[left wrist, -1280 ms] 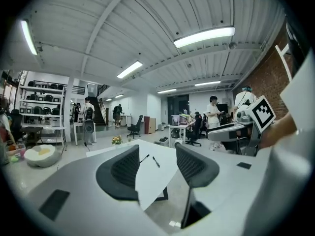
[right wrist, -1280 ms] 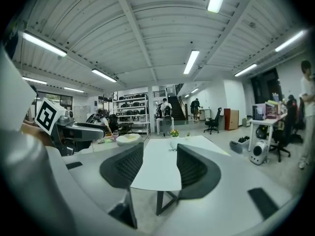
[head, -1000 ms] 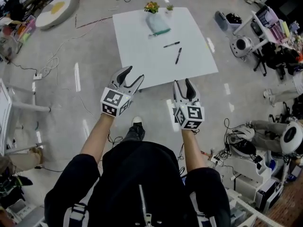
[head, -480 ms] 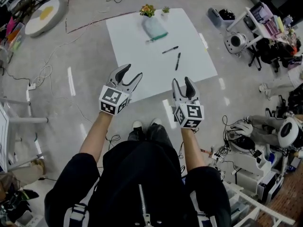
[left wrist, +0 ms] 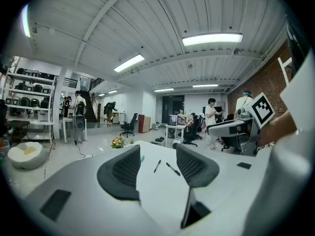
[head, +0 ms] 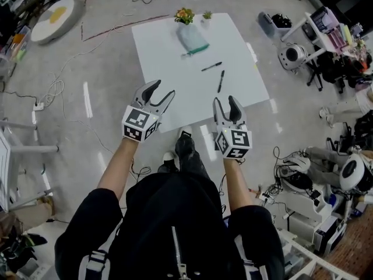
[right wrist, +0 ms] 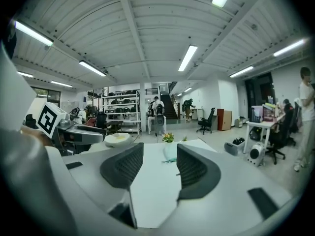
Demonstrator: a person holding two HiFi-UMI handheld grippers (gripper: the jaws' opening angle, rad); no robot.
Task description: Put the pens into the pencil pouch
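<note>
White-bodied and empty, the left gripper (head: 161,88) and right gripper (head: 227,100) hover by the near edge of the desk (head: 163,60), each with its jaws apart. Ahead of the right gripper, the nearer one, lies one pen (head: 221,81), its long axis running almost straight away. A second pen (head: 211,66) lies slantwise just beyond. The pencil pouch (head: 193,38) rests near the far edge.

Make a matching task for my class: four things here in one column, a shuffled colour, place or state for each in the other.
1 pouch
2 pens
3 flowers
4 left gripper

a open, holding nothing
b black, in the middle of the table
c orange and yellow, at the table's far edge
d pale green, beside the flowers

Pairs: 1-d, 2-b, 3-c, 4-a
</note>
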